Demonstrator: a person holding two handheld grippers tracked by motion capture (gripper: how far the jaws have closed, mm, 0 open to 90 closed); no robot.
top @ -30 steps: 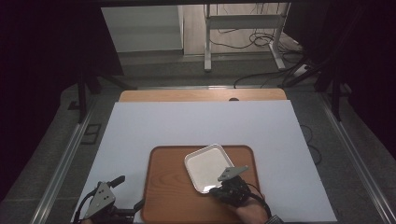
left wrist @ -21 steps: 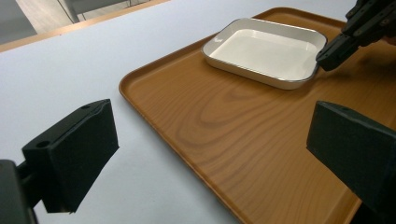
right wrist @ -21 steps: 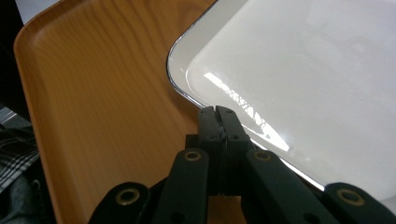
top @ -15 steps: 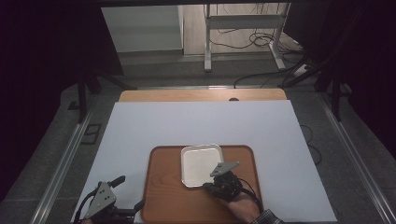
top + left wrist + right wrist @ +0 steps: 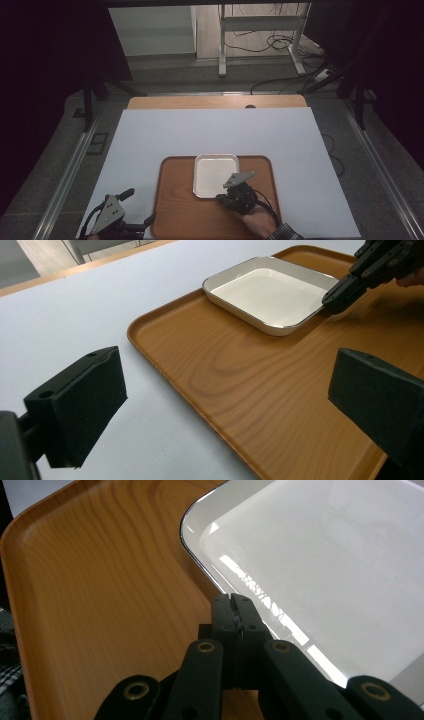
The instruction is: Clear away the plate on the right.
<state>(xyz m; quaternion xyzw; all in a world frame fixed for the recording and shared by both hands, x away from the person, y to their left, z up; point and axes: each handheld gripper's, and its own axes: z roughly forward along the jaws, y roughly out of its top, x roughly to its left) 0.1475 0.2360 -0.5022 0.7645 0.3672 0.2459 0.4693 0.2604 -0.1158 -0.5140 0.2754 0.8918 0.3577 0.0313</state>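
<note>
The right claw point(image 5: 234, 600) is clenched on the near rim of a white square dish point(image 5: 325, 565), its two black jaws pinched tight together with the thin rim edge between their tips. In the left gripper view this same claw point(image 5: 334, 299) comes in from the upper right and meets the dish point(image 5: 270, 292) at its edge. From the high view the right claw point(image 5: 223, 196) sits at the dish's near right corner, with the person's hand point(image 5: 260, 225) and a plaid sleeve cuff point(image 5: 286, 233) behind it.

The dish point(image 5: 216, 175) lies flat on a wooden tray point(image 5: 175, 210), in the tray's far middle part, its sides roughly square with the tray's sides. The tray rests on the white counter point(image 5: 210, 130), near the person's edge.

The left claw point(image 5: 137, 207) is released, its jaws wide apart and holding nothing, hovering over the counter just beside the tray's near left corner, well apart from the dish.
</note>
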